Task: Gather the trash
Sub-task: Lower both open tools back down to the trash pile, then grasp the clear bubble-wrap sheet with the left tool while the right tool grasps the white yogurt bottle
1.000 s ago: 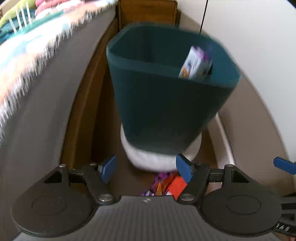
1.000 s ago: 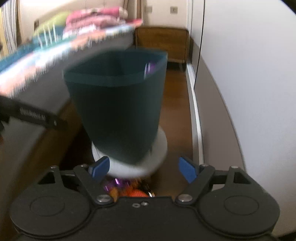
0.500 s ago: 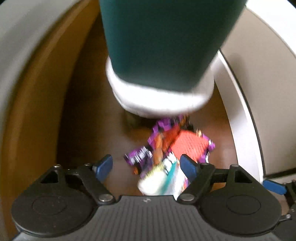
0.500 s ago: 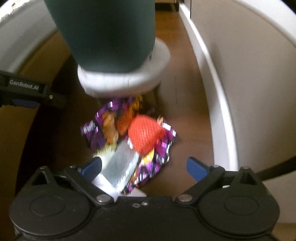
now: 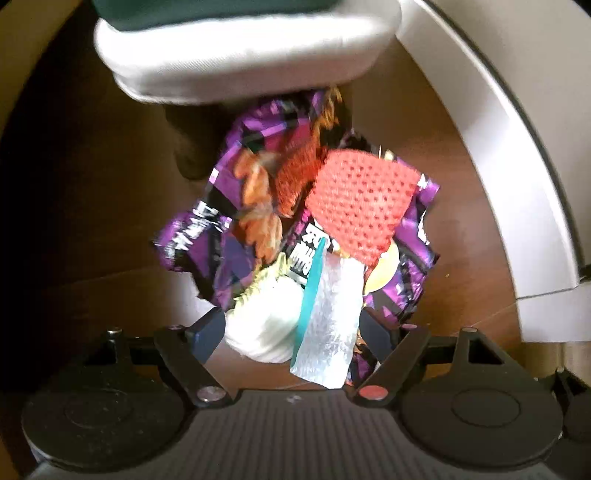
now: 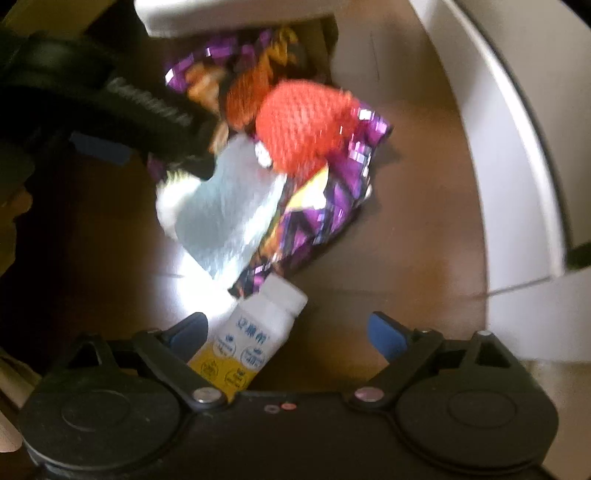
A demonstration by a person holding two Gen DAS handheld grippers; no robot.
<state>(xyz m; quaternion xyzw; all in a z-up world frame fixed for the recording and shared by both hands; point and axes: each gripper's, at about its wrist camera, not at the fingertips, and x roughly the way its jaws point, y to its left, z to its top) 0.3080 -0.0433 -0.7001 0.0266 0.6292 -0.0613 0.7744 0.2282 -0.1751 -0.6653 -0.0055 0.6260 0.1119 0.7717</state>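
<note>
**Trash heap on the floor below the bin, seen from both wrists**

Brown wooden floor carries the whole scene, bounded on the right by a white curved baseboard. At the top edge stands one dark green bin on a white round base.

Just in front of that base lies the trash, heaped together. Counted items: one crumpled purple snack wrapper, printed with white lettering too blurred for me to read; one red mesh net lying on top of the wrapper; one silvery foil strip with a teal edge; one white ruffled paper cup beside the strip; and one white bottle with a yellow lower label, lying on its side nearest my right gripper. Its label bears blue characters and round blue emblems, which I cannot make out.

My left gripper has its jaws spread, the two blue tips flanking the paper cup and the foil strip without closing on them. My right gripper also has its jaws spread, and the bottle lies between them, close to the left tip.

From the right wrist view, the left gripper's black body crosses the upper left, with white lettering on its side, blurred beyond reading.
</note>
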